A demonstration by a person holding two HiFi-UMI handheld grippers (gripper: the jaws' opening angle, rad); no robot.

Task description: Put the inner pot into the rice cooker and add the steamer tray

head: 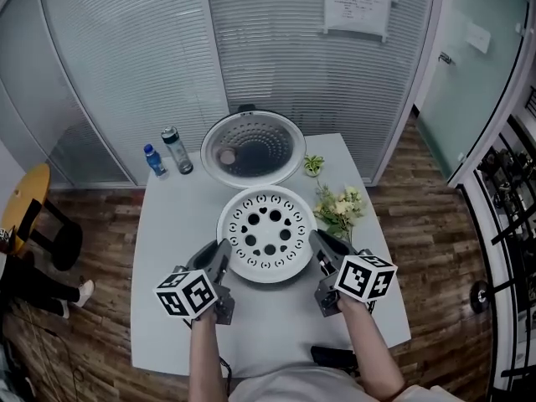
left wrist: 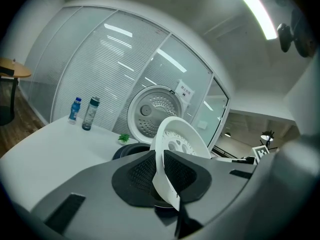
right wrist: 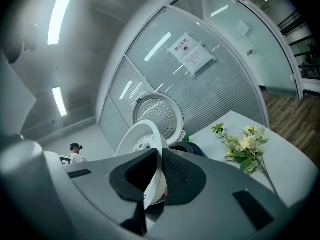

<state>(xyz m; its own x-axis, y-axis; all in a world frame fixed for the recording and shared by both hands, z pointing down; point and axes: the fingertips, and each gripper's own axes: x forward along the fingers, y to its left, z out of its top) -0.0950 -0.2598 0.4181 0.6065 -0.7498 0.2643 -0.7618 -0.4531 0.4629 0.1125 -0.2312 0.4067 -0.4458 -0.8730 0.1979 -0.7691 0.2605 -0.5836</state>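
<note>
At the near edge of the white table [head: 176, 224] lies one dark flat object [head: 333, 358]; I cannot tell what it is.

Just beyond it are the two grippers, each carrying one marker cube. The left gripper [head: 222, 249] is clenched on the left rim of the steamer tray [head: 268, 234]. Its own view shows the thin white rim pinched edge-on between the two dark pads [left wrist: 142, 171]. The right gripper [head: 320, 243] grasps the opposite, right rim in the same way, with its pads [right wrist: 182, 176] pressed on either side of the edge.

There is one steamer tray, a round white dish pierced with many holes. It hangs between the two grippers over the middle of the table. Both gripper views show one dark round rim [left wrist: 129, 149] just past and below the tray. This is the mouth of the rice cooker, and I cannot tell the pot apart from the body there.

Farther off stands the cooker's one open lid [head: 253, 147], upright, with its dotted inner plate facing the person.

Right of the tray lies one bunch of pale flowers [head: 339, 208]. One small green plant [head: 313, 165] sits just right of the lid.

At the far left of the table two bottles stand side by side. One is a blue bottle [head: 154, 161] and the other a taller grey-capped bottle [head: 177, 151].

Off the table to the left is one stool [head: 29, 199]. On the far ribbed glass wall hangs one paper sheet [head: 358, 7].
</note>
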